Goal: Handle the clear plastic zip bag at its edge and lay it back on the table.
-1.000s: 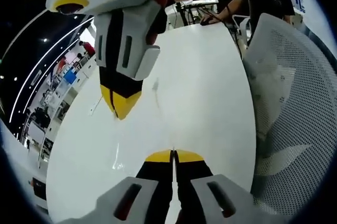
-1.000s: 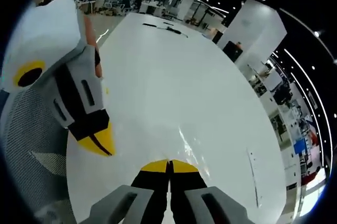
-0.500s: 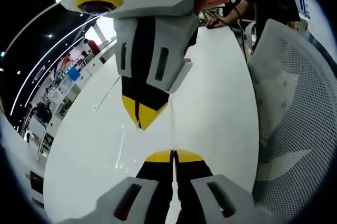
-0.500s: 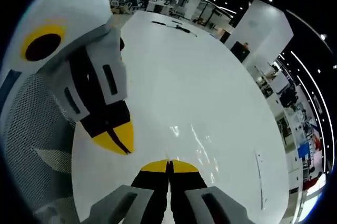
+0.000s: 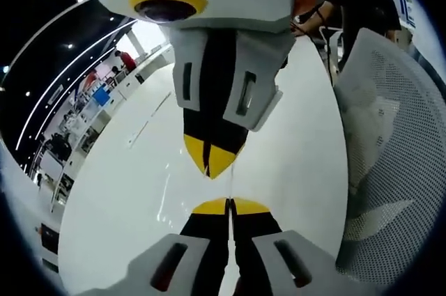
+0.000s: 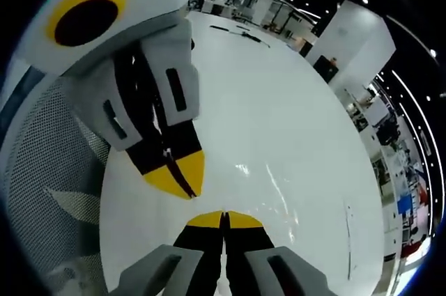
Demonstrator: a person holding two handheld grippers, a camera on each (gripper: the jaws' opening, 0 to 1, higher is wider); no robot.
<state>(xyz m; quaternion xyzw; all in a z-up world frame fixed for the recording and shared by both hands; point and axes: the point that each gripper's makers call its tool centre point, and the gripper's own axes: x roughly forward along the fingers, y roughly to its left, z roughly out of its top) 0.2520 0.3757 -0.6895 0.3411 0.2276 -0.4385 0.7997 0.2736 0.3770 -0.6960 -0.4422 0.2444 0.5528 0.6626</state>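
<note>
The clear zip bag (image 5: 164, 202) is barely visible, showing as faint glints over the white table (image 5: 293, 136). Its zip strip (image 5: 150, 125) runs as a thin line at the far side. My left gripper (image 5: 228, 204) is shut, and the bag's edge seems pinched between its yellow tips. My right gripper (image 5: 209, 164) comes down from above, also shut, its tip a short gap from the left one. In the right gripper view the right gripper (image 6: 224, 216) is shut at the bottom and the left gripper (image 6: 185, 186) sits just beside it. The bag (image 6: 275, 191) glints to the right, with its zip strip (image 6: 348, 240) further right.
A white mesh chair (image 5: 390, 157) stands against the table's right edge, and the same mesh chair (image 6: 42, 170) is at the left in the right gripper view. A person in black (image 5: 355, 3) stands at the table's far end. Dark items (image 6: 237, 30) lie far down the table.
The two grippers have come closer together, each looming larger in the other's view, until their tips nearly meet. Both stayed shut. The bag's glints shifted slightly with them.
</note>
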